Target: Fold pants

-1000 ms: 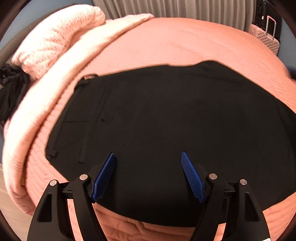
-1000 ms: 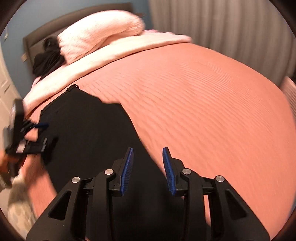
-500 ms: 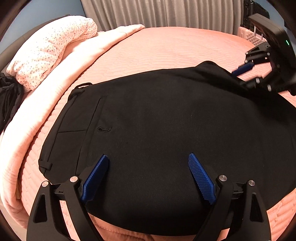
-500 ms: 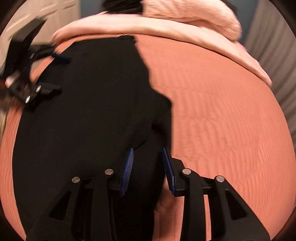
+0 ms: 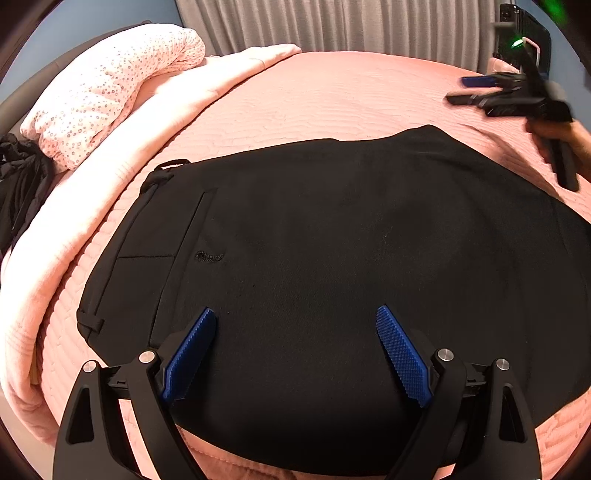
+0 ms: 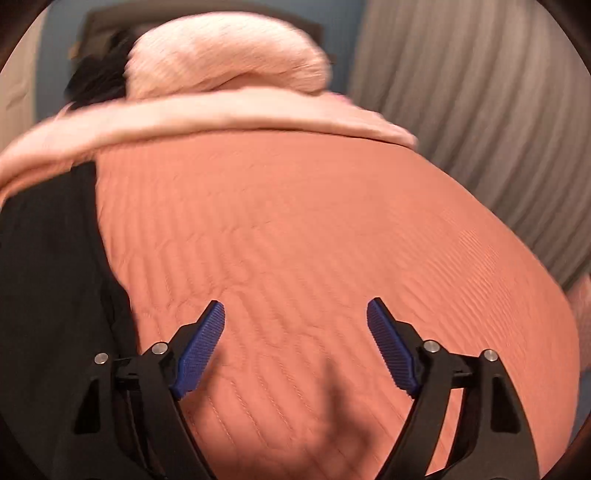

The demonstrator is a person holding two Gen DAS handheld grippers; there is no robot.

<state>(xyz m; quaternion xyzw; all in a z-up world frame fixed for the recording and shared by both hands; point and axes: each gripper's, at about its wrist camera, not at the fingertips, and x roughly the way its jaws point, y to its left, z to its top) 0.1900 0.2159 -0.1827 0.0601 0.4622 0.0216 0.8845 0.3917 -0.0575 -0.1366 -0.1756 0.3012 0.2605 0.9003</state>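
Note:
Black pants (image 5: 314, 258) lie flat and folded on the salmon quilted bedspread (image 5: 332, 96), waistband and back pocket to the left. My left gripper (image 5: 295, 314) hovers open over their near edge, nothing between its blue pads. In the left wrist view my right gripper (image 5: 469, 90) hangs in a hand at the far right, off the pants. In the right wrist view the right gripper (image 6: 295, 306) is over bare bedspread (image 6: 314, 240), its jaws opening and holding nothing, with the pants (image 6: 48, 277) at the left edge.
A pale pink blanket (image 5: 92, 206) and a dotted pillow (image 5: 110, 92) lie along the head of the bed. Dark clothing (image 5: 18, 184) sits at the far left. Grey curtains (image 5: 332, 26) hang behind the bed, and a dark suitcase (image 5: 524, 37) stands at the back right.
The right gripper let go of the pants' far edge, opened wide and swung right over bare bedspread. The left gripper stayed put, open a little wider.

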